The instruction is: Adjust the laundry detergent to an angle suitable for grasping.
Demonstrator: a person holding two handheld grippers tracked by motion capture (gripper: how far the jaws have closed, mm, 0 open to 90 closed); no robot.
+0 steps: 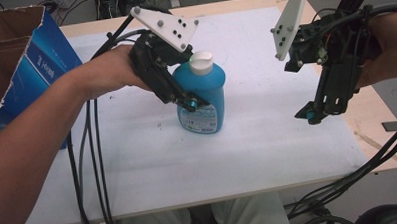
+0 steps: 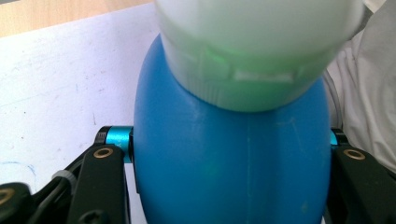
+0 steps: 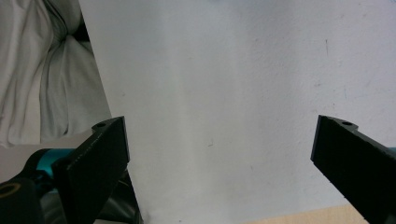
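Note:
A blue bottle point(image 1: 202, 94) with a white cap point(image 1: 202, 62) and a printed label stands upright on the white sheet point(image 1: 247, 140) near the table's middle. My left gripper point(image 1: 188, 102) comes at it from the left and is shut on its body. In the left gripper view the blue bottle point(image 2: 233, 163) sits squeezed between both black jaws, its white cap point(image 2: 257, 46) blurred close above. My right gripper point(image 1: 311, 115) hangs above the sheet at the right, pointing down. Its jaws stand wide apart in the right gripper view, where the right gripper point(image 3: 219, 163) has only bare white sheet point(image 3: 224, 93) between them.
An open blue cardboard box point(image 1: 24, 58) stands at the far left edge. Black cables point(image 1: 90, 161) trail over the sheet's left side and off the front right corner. The wooden tabletop point(image 1: 372, 121) shows beyond the sheet at right. The person's light trousers point(image 3: 42, 70) show below the front edge.

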